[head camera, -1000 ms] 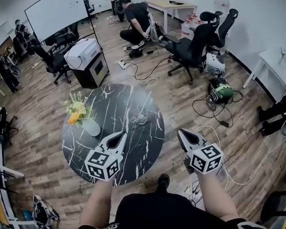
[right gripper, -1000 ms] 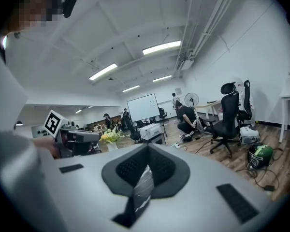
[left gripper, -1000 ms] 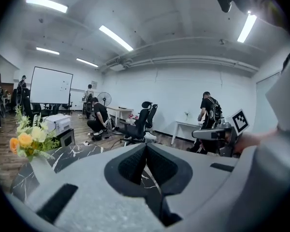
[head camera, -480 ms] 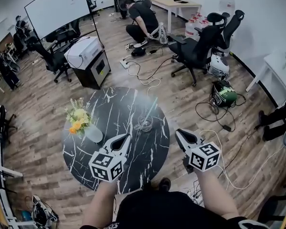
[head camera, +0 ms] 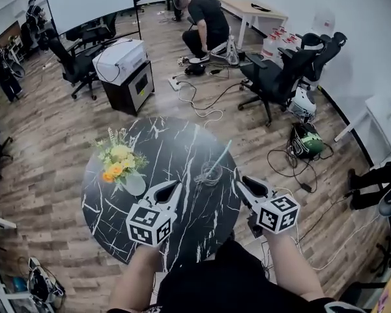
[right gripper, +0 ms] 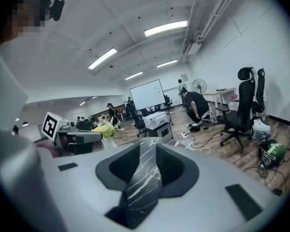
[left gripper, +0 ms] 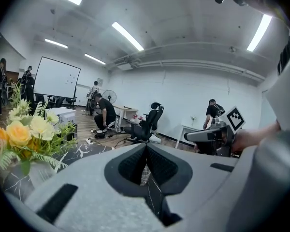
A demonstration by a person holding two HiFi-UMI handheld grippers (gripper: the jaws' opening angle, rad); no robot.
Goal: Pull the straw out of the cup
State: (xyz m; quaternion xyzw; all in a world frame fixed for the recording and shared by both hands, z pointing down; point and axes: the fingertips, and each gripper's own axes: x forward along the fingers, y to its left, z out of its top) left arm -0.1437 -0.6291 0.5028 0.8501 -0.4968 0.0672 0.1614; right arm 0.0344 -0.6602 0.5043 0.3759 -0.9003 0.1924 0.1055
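Grey plastic jaws of the right gripper stand apart at lower right of centre in the head view. They have just been opening, and its own view shows only veined tabletop between them, nothing gripped. The left gripper, lower centre, has its jaws together and empty.

Both grippers have advanced up the frame within the last second. The right one, previously off the table's right edge over the floor, now sits at the rim.

Just above the two tips stands the clear glass cup, upright, with the pale straw in it, leaning toward upper right. Neither gripper touches either.

The round black marble table carries, at left, yellow and orange flowers in a white vase, well apart from the cup. Beyond are black office chairs and a whiteboard, of no bearing.

Assessment: approach stage, extraction not begun. The opened right jaws suggest that gripper is meant for the straw, with the left possibly to brace the cup.
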